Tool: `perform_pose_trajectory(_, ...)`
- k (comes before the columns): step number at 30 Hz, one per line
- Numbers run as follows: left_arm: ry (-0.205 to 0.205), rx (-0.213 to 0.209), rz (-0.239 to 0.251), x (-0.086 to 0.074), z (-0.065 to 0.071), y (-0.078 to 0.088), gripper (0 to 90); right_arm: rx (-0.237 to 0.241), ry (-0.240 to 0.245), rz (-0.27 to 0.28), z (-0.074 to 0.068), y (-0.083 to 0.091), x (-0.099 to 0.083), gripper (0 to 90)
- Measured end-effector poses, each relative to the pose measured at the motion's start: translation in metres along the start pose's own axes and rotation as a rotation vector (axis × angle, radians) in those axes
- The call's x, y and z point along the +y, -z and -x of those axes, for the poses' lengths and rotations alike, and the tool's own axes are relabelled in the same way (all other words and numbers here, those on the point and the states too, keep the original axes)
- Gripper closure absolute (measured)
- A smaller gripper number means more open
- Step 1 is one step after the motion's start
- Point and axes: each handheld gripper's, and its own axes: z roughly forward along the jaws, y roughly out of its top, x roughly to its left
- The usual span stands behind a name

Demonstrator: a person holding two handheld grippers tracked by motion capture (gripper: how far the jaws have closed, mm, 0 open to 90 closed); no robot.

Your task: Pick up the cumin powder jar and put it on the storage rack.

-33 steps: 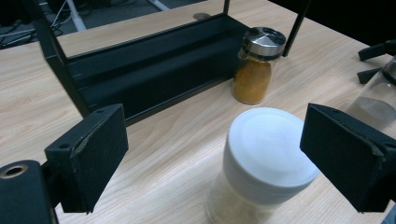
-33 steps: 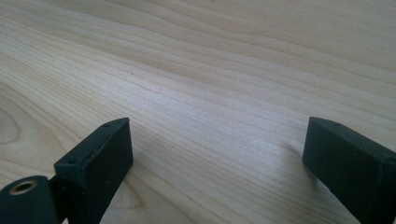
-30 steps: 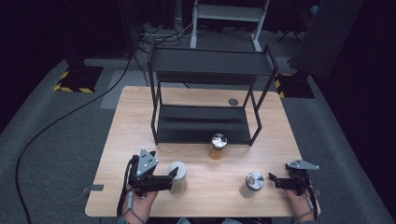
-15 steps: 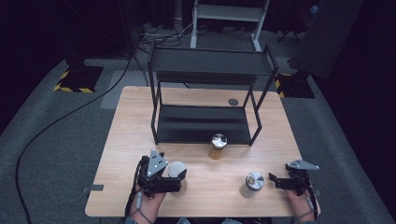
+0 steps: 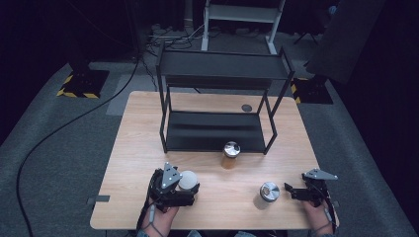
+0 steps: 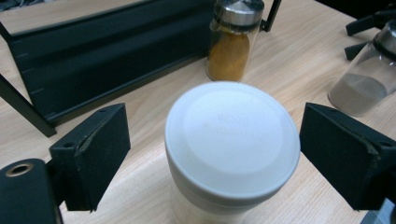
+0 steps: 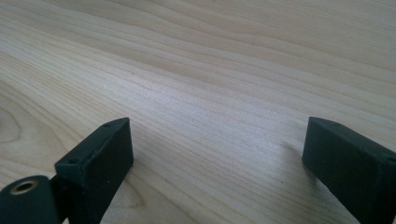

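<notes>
A jar with a flat white lid (image 6: 232, 140) stands on the wooden table (image 5: 217, 212) near its front left, also seen from above (image 5: 188, 179). My left gripper (image 6: 215, 154) is open, one jaw on each side of the jar with a gap at both. In the high view the left gripper (image 5: 190, 191) points to the right. My right gripper (image 7: 219, 168) is open over bare wood at the front right (image 5: 289, 192), just right of a glass jar of grey powder (image 5: 269, 194).
A glass jar of orange spice (image 5: 230, 154) with a metal cap stands in front of the black two-level shelf rack (image 5: 222, 69). The spice jar (image 6: 233, 42), grey-powder jar (image 6: 369, 79) and rack (image 6: 93, 60) lie beyond the white lid. A small dark disc (image 5: 246, 107) lies behind the rack.
My left gripper has moved right along the table, so the white-lidded jar now sits between its jaws. The right gripper and the jars have stayed put.
</notes>
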Motion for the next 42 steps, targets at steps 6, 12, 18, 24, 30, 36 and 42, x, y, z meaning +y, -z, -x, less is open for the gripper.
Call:
perform_pose_trajectory(6,0.005,0.0,-0.021,-0.004,0.001,-0.007,12.6,0.0,0.001,0.0,0.0,0.0,0.0,8.7)
perform_pose_trajectory(12,-0.004,0.001,-0.022,-0.006,0.002,-0.01,23.8,0.001,0.001,0.0,0.0,0.0,0.0,9.0)
perform_pose_trajectory(18,-0.024,0.0,-0.038,-0.001,0.003,-0.01,33.3,0.002,0.002,0.001,0.0,0.0,0.0,9.2)
perform_pose_trajectory(24,-0.036,0.007,-0.057,0.006,0.004,-0.011,33.6,0.001,0.002,0.001,0.0,0.0,0.0,9.2)
perform_pose_trajectory(30,-0.038,0.007,-0.063,0.017,0.001,-0.009,33.6,0.002,0.002,0.001,0.0,0.0,0.0,9.2)
perform_pose_trajectory(36,-0.039,0.008,-0.059,0.029,-0.003,-0.006,33.6,-0.003,-0.003,0.001,0.0,0.0,0.0,9.3)
perform_pose_trajectory(42,-0.038,0.013,-0.062,0.041,-0.007,-0.007,33.6,-0.003,-0.005,0.001,0.0,0.0,0.0,9.3)
